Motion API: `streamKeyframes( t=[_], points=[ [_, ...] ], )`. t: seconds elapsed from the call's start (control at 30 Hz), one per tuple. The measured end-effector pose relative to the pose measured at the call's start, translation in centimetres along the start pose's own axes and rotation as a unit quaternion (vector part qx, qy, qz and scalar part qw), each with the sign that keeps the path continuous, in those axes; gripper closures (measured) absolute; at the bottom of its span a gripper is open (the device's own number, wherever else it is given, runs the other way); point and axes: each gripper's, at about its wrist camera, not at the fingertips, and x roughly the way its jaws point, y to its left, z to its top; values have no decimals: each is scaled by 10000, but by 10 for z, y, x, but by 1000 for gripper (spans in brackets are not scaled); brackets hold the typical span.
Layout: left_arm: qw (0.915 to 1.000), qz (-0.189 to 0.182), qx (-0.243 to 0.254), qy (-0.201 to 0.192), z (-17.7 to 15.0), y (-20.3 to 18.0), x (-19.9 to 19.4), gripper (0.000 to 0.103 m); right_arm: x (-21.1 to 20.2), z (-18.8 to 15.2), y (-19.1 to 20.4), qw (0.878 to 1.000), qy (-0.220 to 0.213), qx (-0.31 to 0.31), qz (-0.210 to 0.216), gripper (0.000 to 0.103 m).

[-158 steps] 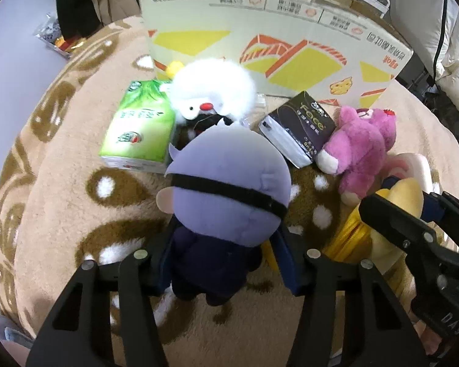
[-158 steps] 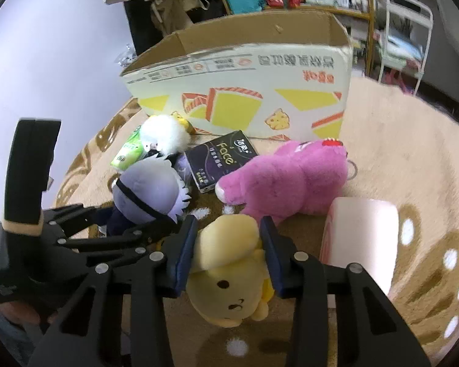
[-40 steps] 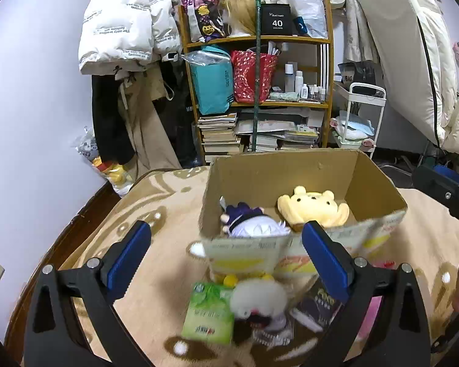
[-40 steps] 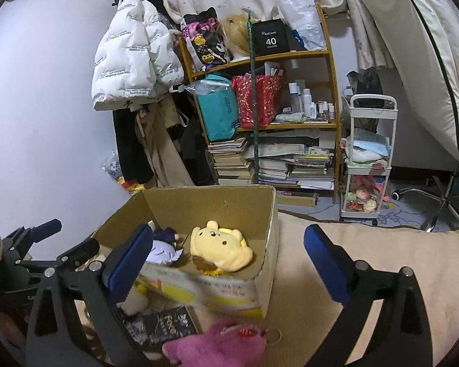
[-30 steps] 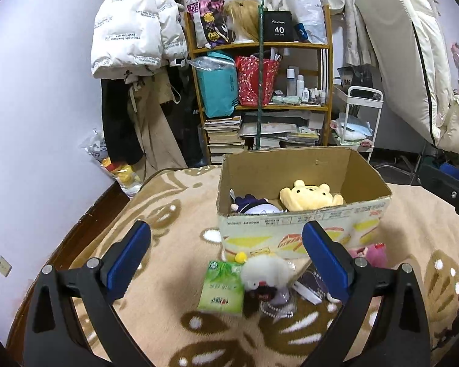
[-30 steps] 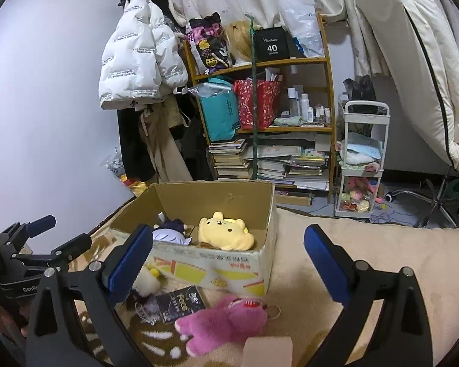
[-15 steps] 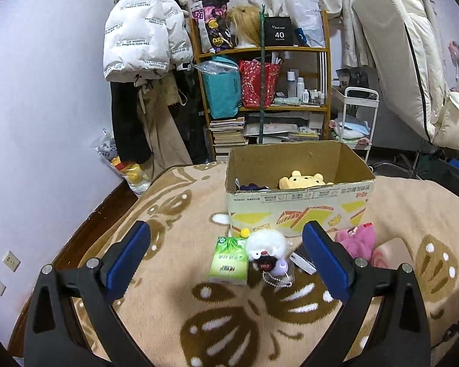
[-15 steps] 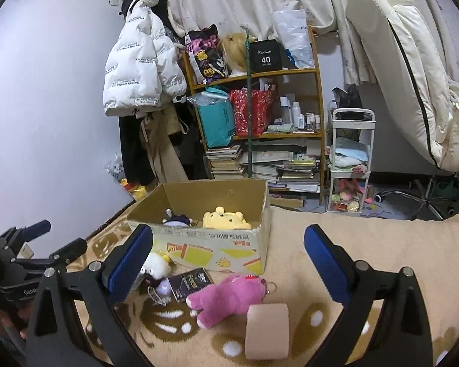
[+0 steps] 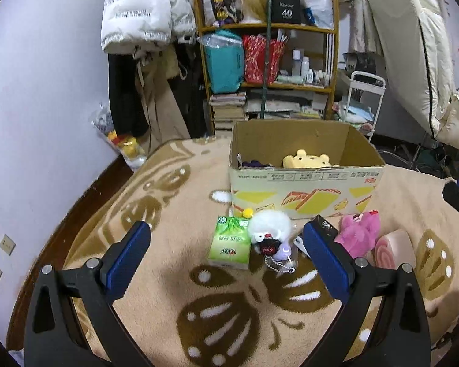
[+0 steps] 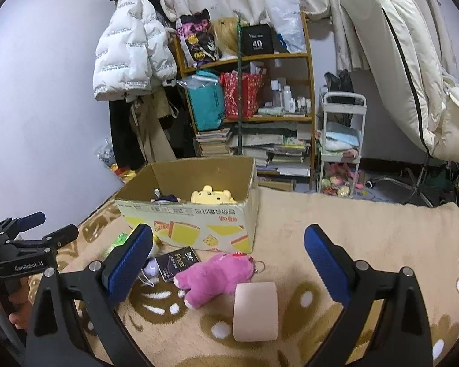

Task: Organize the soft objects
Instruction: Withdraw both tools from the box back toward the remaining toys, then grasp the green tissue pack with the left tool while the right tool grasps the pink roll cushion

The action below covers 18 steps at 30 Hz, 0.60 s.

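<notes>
The left hand-held gripper (image 9: 226,258) hangs raised above the beige patterned blanket (image 9: 156,202), its blue-padded fingers (image 9: 128,253) spread wide with nothing between them. It looks slightly down at the things on the blanket. The right hand-held gripper (image 10: 228,263) is held level beside it, also spread wide and empty; in its view the left gripper's black body appears at the left edge, held by a hand (image 10: 18,312).

An open cardboard box (image 9: 306,192) stands on the blanket, and inside it lie a yellow plush bear (image 9: 309,160) and a dark purple plush (image 9: 254,163). In front of the box, on the blanket, lie a green tissue pack (image 9: 229,243), a white fluffy plush (image 9: 269,229) just beside it, a dark tissue pack (image 10: 176,261), a pink plush (image 10: 214,273) and a pink roll-shaped cushion (image 10: 255,310).

Behind the box stands a wooden shelf (image 10: 260,91) crowded with books, bags and bottles. A white puffer jacket (image 10: 128,52) hangs to its left on the pale wall, a small white cart (image 10: 341,134) stands to its right, and a pale mattress (image 10: 407,49) leans at the far right.
</notes>
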Motion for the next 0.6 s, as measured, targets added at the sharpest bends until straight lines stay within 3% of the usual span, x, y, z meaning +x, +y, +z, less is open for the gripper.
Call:
streamKeyframes(
  t=[0.33,0.6],
  points=[
    [9977,-158,-121,641,22,21,53,5,36,-10,-13,9980,581,227,-60,0],
    [9940,-157,76,1080,27,25,92,5,65,-20,-20,9937,1026,456,-64,0]
  ],
)
